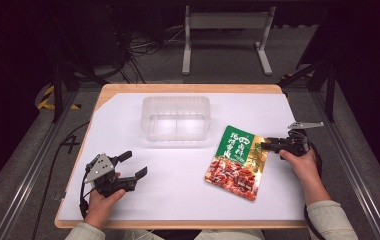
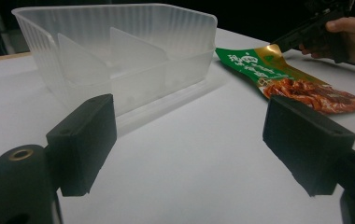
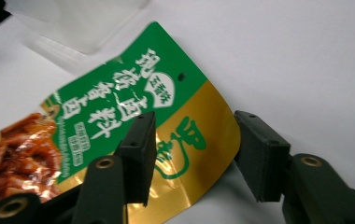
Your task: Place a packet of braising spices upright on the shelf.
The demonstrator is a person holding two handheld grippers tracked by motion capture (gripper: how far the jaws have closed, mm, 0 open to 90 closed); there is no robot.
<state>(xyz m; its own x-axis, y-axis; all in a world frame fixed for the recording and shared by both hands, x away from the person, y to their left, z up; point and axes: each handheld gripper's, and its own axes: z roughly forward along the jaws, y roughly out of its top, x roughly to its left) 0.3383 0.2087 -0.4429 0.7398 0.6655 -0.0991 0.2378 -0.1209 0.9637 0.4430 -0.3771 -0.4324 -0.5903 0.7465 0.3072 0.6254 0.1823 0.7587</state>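
A flat food packet point(image 1: 237, 161), green and gold at the top with a red food picture below, lies on the white table sheet right of centre. My right gripper point(image 1: 265, 146) is at its gold right edge. In the right gripper view the right gripper point(image 3: 196, 149) is open; one jaw sits over the packet point(image 3: 119, 102) and the other beyond its curled gold edge. My left gripper point(image 1: 134, 164) hovers at the front left, open and holding nothing. In the left gripper view its wide jaws point(image 2: 189, 135) point toward the packet point(image 2: 297, 81) and the container.
A clear plastic container point(image 1: 176, 117) with inner dividers point(image 2: 119, 60) stands at the back centre, just left of the packet's top. The white sheet point(image 1: 178, 200) covers a wooden table. A hand holding the right gripper point(image 2: 306, 30) appears far right in the left gripper view.
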